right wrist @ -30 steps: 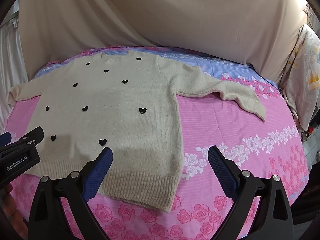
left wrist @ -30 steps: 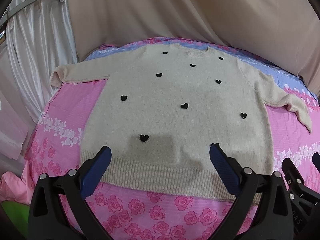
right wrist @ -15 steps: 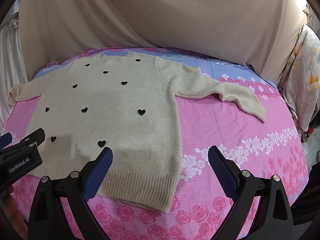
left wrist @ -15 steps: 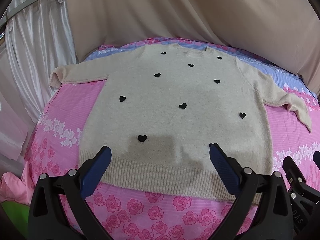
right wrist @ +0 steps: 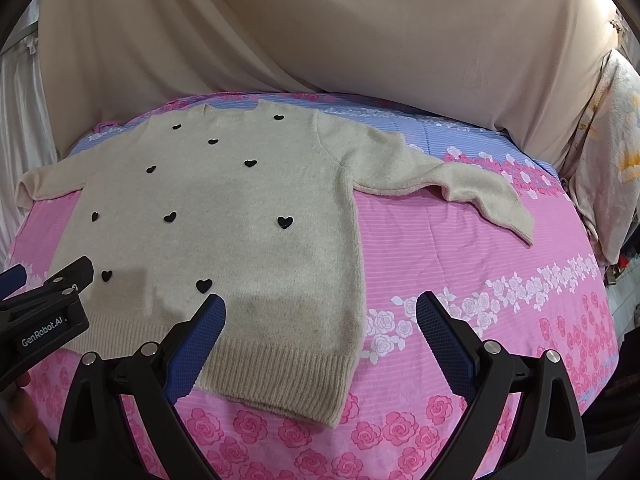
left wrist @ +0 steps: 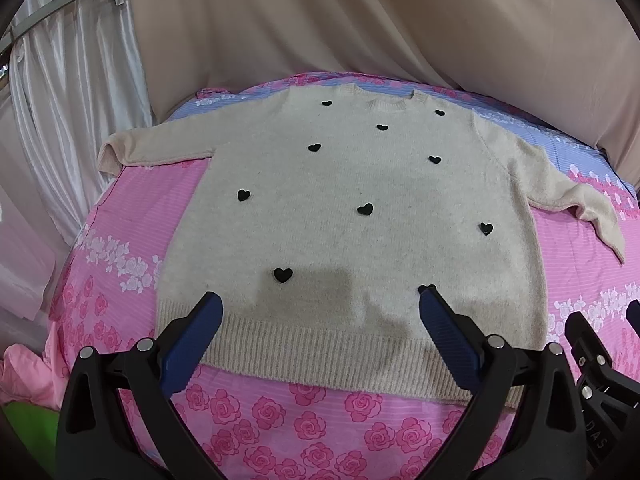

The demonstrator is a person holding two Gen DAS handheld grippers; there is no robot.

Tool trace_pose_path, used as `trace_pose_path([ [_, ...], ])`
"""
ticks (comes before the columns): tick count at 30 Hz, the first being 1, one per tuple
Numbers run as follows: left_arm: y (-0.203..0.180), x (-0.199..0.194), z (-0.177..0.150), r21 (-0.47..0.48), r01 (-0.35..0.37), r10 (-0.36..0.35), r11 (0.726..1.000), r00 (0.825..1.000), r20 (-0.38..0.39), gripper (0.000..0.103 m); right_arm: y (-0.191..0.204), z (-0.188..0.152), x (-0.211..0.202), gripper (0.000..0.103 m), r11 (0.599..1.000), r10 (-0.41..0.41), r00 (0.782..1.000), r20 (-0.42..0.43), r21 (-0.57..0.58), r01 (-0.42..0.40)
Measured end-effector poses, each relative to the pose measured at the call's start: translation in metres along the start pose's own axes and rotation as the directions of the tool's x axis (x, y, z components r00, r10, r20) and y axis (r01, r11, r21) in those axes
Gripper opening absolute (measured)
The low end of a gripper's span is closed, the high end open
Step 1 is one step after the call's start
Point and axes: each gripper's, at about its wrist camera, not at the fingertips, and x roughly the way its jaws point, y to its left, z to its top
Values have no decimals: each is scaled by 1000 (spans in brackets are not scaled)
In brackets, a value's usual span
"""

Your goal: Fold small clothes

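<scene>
A beige knit sweater [left wrist: 360, 208] with small black hearts lies flat, front up, on a pink floral bedsheet [left wrist: 132, 216], sleeves spread to both sides. My left gripper [left wrist: 320, 300] hovers open over the ribbed hem, nothing between its blue pads. In the right wrist view the same sweater [right wrist: 240, 220] fills the left half, and my right gripper [right wrist: 320, 302] is open above its lower right corner. The left gripper's black body [right wrist: 44, 312] shows at the left edge of that view. The right gripper's body [left wrist: 600, 360] shows at the right edge of the left view.
Beige drapes [left wrist: 360, 20] hang behind the bed and white curtains [left wrist: 72, 100] on the left. A pale floral cloth [right wrist: 608, 152] hangs at the right. A pink garment [left wrist: 24, 376] sits off the bed's left front edge. Bare sheet [right wrist: 480, 264] lies right of the sweater.
Both grippers have drifted slightly back toward the near edge, so the sweater sits a little higher in the views. Nothing was grasped or released.
</scene>
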Motion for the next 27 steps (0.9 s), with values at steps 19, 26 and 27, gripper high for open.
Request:
trace_pose_path([
  [19,-15,12,1,-28,34,-36,999,998,-57,97,-97,12,44,94,972,-18,995,-94,232,40],
  [26,-32,17,2,9,-3,4,1000,998,-67,97,-152,22,45,94,949,-97,992,-82,292,117],
  [27,-32,19,3,10,-7,8,1000,997,-70,97,-146,22,44,94,955,-89,993,-78,278,107],
])
